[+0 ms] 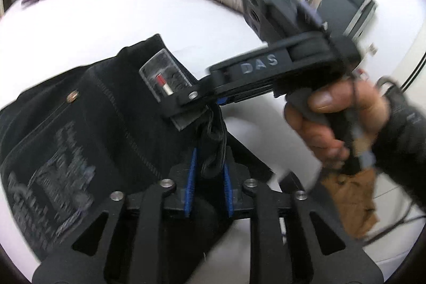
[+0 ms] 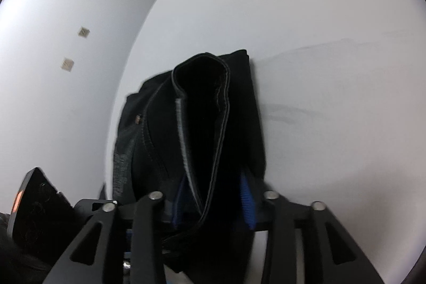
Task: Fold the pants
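Pants [image 2: 202,124] lie bunched between both tongs on white bedding [image 2: 319,44].

Black pants [image 1: 101,124] on white bed [image 1: 106,25], left gripper [image 1: 209,177] fingers [image 1: 190,185] around a fabric fold, right gripper [image 1: 173,97] alongside.

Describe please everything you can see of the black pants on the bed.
The black pants look like denim, with visible seam stitching, a small metal rivet and a pale printed patch on a pocket. They lie bunched and partly folded on the white bed. A fold of cloth sits between the blue pads of the left gripper, and a hemmed edge runs between those of the right gripper. Whether the pads press cannot be told.
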